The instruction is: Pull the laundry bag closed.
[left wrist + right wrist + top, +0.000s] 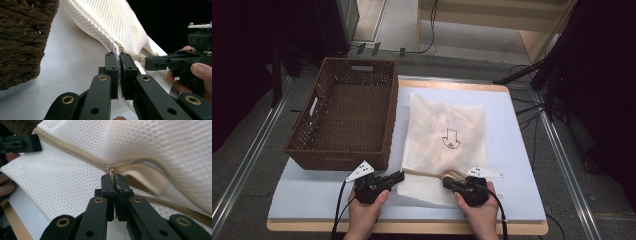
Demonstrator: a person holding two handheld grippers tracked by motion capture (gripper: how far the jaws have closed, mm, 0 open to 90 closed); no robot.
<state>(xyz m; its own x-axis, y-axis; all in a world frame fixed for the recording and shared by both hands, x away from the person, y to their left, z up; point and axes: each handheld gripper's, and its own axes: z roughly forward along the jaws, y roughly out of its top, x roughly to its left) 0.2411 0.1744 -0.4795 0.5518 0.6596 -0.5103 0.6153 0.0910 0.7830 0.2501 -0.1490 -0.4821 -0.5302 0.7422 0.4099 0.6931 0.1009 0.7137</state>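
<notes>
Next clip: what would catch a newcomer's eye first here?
The white mesh laundry bag lying mid-table, with an arrow-like mark on what shows through it. At its near edge both hand-held grippers work the tan zipper: the left hand-held gripper pinches the bag's corner, and the right hand-held gripper is shut on the zipper pull, the bag gaping open beside it. A dark brown wicker basket stands left of the bag.

In the right gripper view, the tan band at three o'clock of the zipper pull was smeared by blur, as was the mesh above it. The contents of the mesh bag (pale shapes behind the weave) could not be made out from above. The wicker basket ran off the left gripper view's edge at nine o'clock.
</notes>
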